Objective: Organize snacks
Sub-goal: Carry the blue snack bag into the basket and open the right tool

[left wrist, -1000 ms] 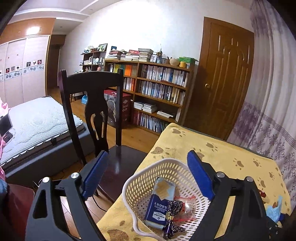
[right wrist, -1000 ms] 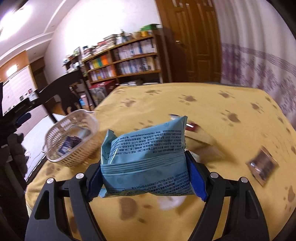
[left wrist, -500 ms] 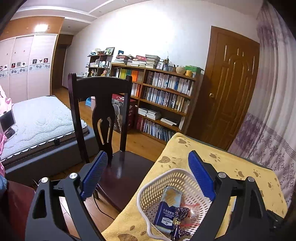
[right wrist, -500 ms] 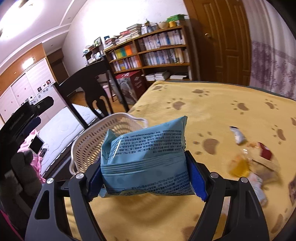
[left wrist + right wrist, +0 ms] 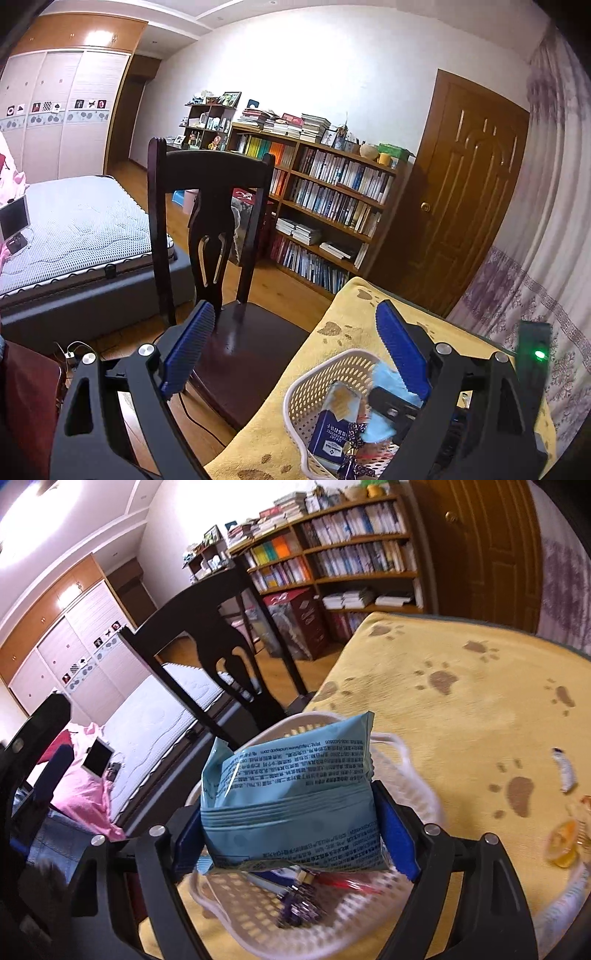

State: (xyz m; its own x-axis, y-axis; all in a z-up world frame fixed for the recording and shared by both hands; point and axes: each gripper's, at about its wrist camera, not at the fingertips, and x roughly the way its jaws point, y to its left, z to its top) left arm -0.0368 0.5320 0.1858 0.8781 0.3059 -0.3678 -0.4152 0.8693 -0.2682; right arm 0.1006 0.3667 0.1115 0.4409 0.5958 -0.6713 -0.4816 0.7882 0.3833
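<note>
Your right gripper (image 5: 291, 834) holds a light blue snack packet (image 5: 291, 797) clamped between its blue pads, just above the white plastic basket (image 5: 410, 771) on the yellow paw-print tablecloth (image 5: 461, 701). Your left gripper (image 5: 291, 354), fingers wide apart and empty, hangs near the basket's left side, by a dark wooden chair (image 5: 210, 206).

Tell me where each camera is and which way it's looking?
Left wrist: sits on the left hand-held gripper, open, facing the chair and bookshelf; its blue fingers show.
Right wrist: sits on the right hand-held gripper, looking down at the white basket; its fingers clamp a light blue snack packet.
Both see: the basket, the packet, the chair, the bookshelf and the yellow paw-print cloth.
</note>
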